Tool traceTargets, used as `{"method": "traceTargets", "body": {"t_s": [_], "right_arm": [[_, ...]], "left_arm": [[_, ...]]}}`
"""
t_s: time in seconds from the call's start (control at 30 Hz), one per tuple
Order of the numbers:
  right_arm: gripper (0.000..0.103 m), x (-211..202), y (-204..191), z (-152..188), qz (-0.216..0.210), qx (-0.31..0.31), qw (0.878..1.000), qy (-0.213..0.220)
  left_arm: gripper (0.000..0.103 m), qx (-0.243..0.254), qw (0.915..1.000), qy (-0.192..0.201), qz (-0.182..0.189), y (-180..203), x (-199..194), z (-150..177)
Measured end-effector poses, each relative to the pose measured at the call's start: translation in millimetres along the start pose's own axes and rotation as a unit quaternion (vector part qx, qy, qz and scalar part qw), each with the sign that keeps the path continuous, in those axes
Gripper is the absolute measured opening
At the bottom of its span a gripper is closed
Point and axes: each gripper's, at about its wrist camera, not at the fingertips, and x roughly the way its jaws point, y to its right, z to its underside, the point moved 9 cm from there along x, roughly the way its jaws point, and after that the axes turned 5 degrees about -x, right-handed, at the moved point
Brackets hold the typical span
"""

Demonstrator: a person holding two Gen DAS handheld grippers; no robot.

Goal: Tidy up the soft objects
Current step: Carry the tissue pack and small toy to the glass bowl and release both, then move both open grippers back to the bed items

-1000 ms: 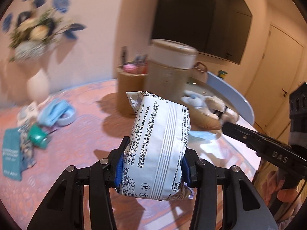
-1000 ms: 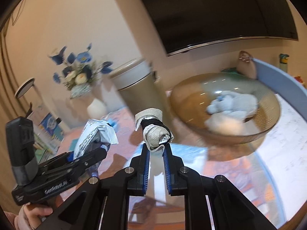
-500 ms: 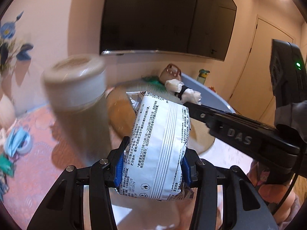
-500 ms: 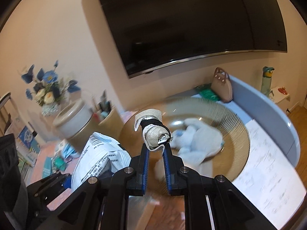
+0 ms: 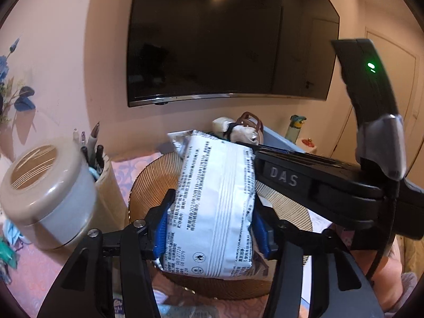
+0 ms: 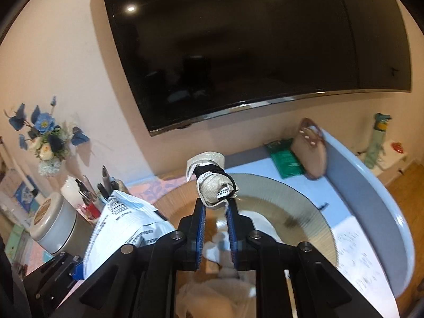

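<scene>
Soft white packet (image 5: pixel 212 206) being pinched by left gripper (image 5: pixel 212 230), rolled sock (image 6: pixel 214 188) by right gripper (image 6: pixel 216 209); both now brought over near woven basket (image 6: pixel 304 198), drop-in likely next.

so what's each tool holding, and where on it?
Left tool: white printed packet, pinched across its lower half. Right tool: small rolled cloth bundle, gripped at its lower end.

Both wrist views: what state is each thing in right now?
Left gripper: shut on white packet.
White packet: held above the basket.
Right gripper: shut on rolled cloth.
Rolled cloth: held, tied with a black band.
Basket: holds soft items.
Jar: lid on.
</scene>
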Motion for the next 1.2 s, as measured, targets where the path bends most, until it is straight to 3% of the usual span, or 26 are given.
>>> {"method": "traceTargets", "body": {"t_s": [0.03, 0.07, 0.13, 0.2, 0.6, 1.2], "right_arm": [[0.029, 5, 4, 1, 0.010, -0.001, 1.000, -0.012], [0.051, 9, 10, 3, 0.022, -0.001, 0.999, -0.024], [0.076, 9, 21, 5, 0.042, 0.005, 0.999, -0.025], [0.088, 4, 27, 8, 0.035, 0.021, 0.999, -0.010], [0.089, -22, 32, 21, 0.048, 0.048, 0.998, -0.012], [0.089, -71, -25, 78, 0.060, 0.054, 0.996, -0.027]], "left_arm": [[0.063, 0.007, 0.9999, -0.008, -0.002, 2, 3, 2], [0.068, 0.014, 0.9996, -0.023, -0.004, 5, 8, 5], [0.073, 0.018, 0.9991, -0.037, -0.008, 9, 11, 10], [0.075, 0.022, 0.9989, -0.040, 0.008, 14, 11, 15], [0.081, 0.038, 0.9983, -0.042, 0.014, 27, -7, 23], [0.081, 0.079, 0.9939, -0.060, 0.048, 19, -65, 61]]}}
